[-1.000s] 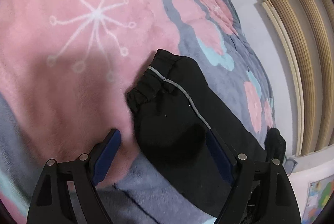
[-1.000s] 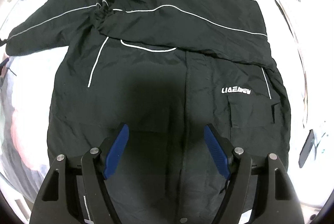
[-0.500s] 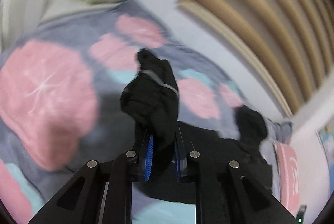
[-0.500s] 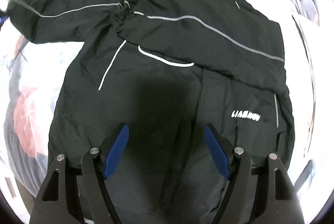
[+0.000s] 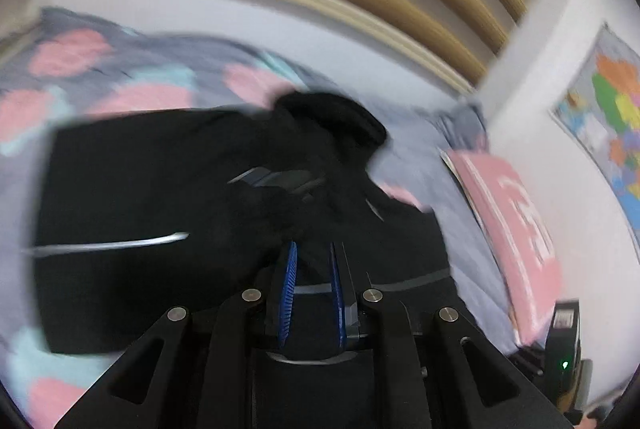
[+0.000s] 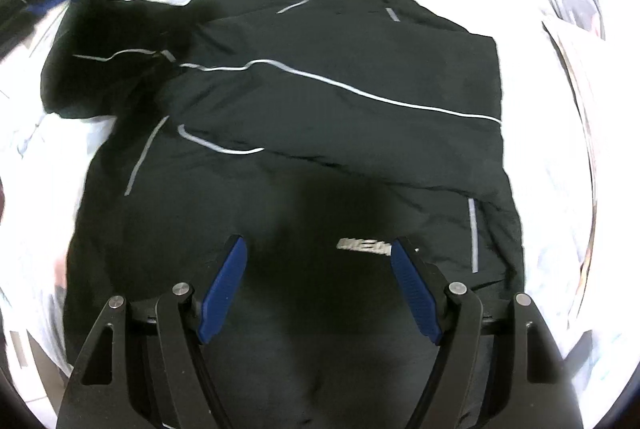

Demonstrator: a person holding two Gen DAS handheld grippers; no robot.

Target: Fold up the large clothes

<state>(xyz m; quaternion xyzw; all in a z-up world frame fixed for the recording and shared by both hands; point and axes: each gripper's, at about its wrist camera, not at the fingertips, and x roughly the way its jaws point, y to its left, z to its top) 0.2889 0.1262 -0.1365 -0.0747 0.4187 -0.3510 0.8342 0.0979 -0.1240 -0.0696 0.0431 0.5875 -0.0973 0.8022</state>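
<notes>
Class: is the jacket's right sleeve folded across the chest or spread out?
Folded: the sleeve lies across the jacket front, its cuff near the other shoulder.

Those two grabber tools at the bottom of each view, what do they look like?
Both the left gripper and right gripper are black linkage frames with silver rivets at the joints. Each carries two jaws faced with ribbed blue pads.

Black hooded jacket (image 6: 320, 101) with thin reflective piping, spread flat front-up across frame centre, hood at top; one sleeve folded across chest, other sleeve (image 6: 120, 29) raised at upper left.
</notes>
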